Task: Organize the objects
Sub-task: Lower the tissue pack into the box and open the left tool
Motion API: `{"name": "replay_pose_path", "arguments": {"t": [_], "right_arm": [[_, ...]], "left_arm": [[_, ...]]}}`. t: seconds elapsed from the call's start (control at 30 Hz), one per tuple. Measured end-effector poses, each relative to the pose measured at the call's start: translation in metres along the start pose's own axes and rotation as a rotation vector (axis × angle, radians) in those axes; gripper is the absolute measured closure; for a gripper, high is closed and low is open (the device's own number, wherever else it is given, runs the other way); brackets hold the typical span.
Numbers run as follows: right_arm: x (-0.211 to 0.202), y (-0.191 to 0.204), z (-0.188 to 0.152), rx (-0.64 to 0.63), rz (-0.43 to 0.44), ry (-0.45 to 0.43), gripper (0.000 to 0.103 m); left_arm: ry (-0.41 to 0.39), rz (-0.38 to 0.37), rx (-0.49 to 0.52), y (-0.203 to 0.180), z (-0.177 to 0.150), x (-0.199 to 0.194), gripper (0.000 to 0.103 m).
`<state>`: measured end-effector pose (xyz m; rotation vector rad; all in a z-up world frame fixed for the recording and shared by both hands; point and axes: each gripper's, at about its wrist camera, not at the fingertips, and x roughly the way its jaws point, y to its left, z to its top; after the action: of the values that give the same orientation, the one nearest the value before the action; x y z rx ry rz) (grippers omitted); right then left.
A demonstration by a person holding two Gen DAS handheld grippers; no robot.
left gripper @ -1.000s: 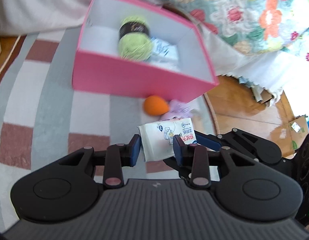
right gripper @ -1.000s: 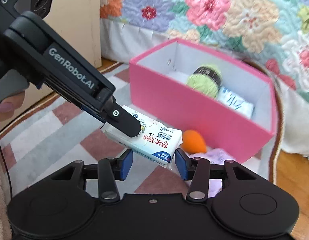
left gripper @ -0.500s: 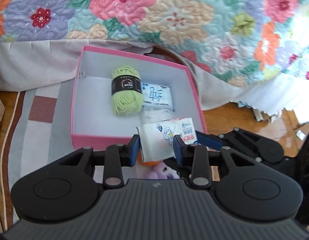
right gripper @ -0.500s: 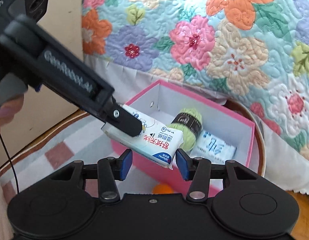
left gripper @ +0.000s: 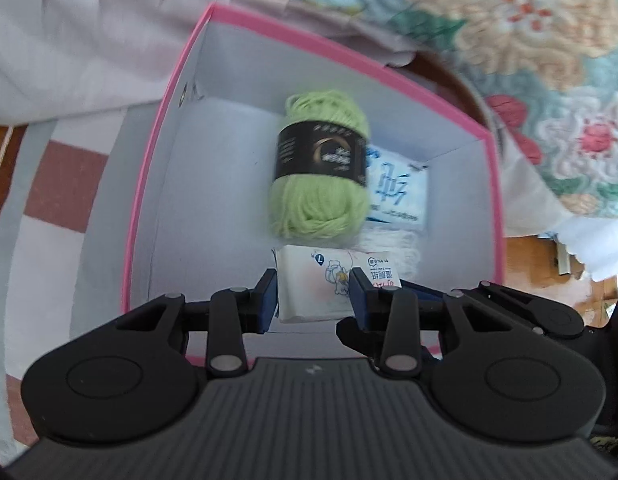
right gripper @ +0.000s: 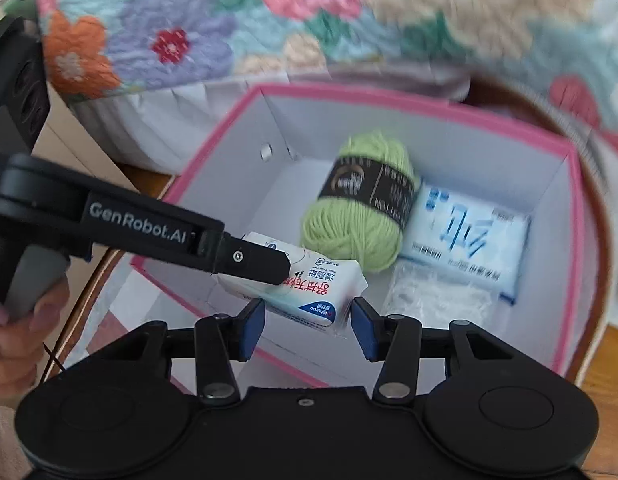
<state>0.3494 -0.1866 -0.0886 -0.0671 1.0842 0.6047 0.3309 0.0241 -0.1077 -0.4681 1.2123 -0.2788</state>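
- Two grippers share one soft white tissue pack (right gripper: 309,292), a crinkly plastic-wrapped block with red and blue print, held in the air over the near part of the pink box (left gripper: 149,184).
- Left gripper (left gripper: 313,298): its blue pads press the pack's sides, and the jaws are easing open.
- Right gripper (right gripper: 307,326): its pads flank the pack's near end, but whether they touch it I cannot tell.
- Inside the box, which has white card walls and a thin pink rim, lie a fuzzy green yarn ball (right gripper: 357,208) with a glossy black band, a flat pale-blue packet (right gripper: 465,244) and a crumpled clear bag (right gripper: 433,300).
- Bare white floor fills the box's left half.
- Behind the box hangs a quilted floral bedspread (right gripper: 197,24); a checked rug (left gripper: 65,184) lies under it.
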Motion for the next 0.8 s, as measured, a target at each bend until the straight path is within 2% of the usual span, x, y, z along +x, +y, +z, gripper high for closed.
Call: {"name": "replay_pose_path", "arguments": {"t": [0.17, 0.23, 0.37, 0.43, 0.53, 0.8], "right_arm": [[0.019, -0.008, 0.004, 0.029, 0.007, 0.048, 0.050], [0.026, -0.011, 0.006, 0.037, 0.001, 0.064, 0.050], [0.033, -0.011, 0.002, 0.004, -0.045, 0.033, 0.050], [0.033, -0.008, 0.001, -0.040, -0.089, 0.016, 0.049], [0.019, -0.008, 0.000, -0.064, -0.106, -0.018, 0.049], [-0.053, -0.005, -0.008, -0.068, -0.037, -0.113, 0.047]], "left_arm": [[0.028, 0.019, -0.036, 0.009, 0.006, 0.019, 0.067], [0.029, 0.025, -0.022, 0.010, 0.007, 0.026, 0.067], [0.028, 0.032, -0.043, 0.014, 0.005, 0.038, 0.066], [-0.004, 0.044, -0.032, 0.012, 0.002, 0.039, 0.056], [-0.046, 0.072, -0.015, 0.005, -0.003, 0.032, 0.046], [-0.072, 0.161, 0.078, -0.033, -0.013, -0.024, 0.044]]}}
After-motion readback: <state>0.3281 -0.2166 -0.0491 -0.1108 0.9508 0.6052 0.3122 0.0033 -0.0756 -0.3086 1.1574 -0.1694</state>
